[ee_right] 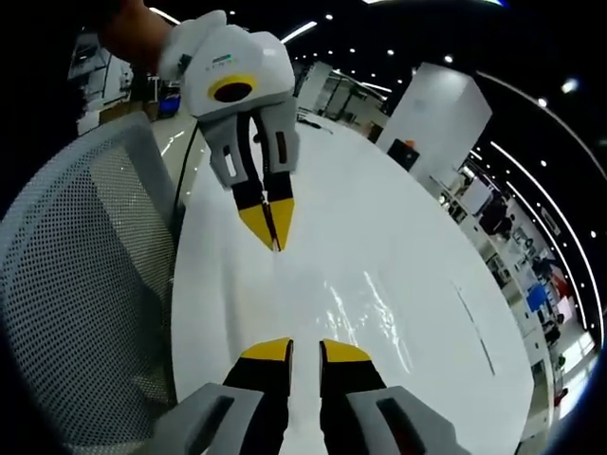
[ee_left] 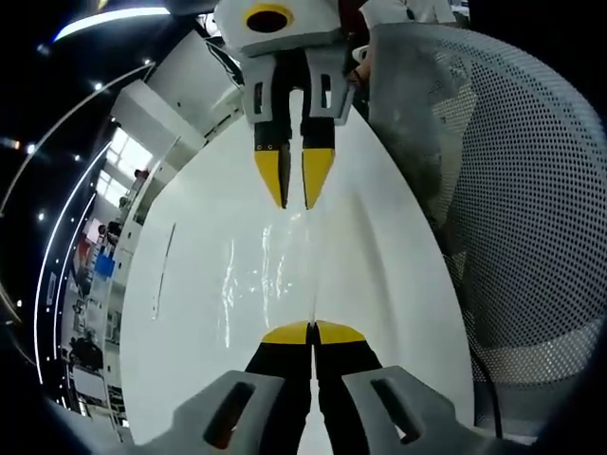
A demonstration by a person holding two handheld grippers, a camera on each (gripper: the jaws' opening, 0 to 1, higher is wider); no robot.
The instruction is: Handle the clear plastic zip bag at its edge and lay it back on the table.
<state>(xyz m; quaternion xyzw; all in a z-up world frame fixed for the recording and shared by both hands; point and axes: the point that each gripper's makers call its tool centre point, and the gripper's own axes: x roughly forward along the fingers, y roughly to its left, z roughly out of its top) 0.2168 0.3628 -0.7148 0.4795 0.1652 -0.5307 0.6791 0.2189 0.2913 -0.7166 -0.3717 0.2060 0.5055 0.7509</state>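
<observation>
The left gripper (ee_left: 312,332) pinches the near edge of the clear zip bag (ee_left: 270,270) with its fingers together; the right gripper (ee_right: 305,349) has fingers slightly apart at the opposite edge, grip uncertain. The bag, stretched between them above the white desk (ee_left: 190,313), looks light, limp and slippery; its edges are the place to hold.

Both views face each other across the table (ee_left: 379,256).

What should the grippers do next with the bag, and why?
Probably the left gripper should ease down and open. Its jaws look shut on the edge of the bag, while the right gripper has its jaws apart. The bag already seems to lie mostly on the table, so letting go would lay it flat.
</observation>
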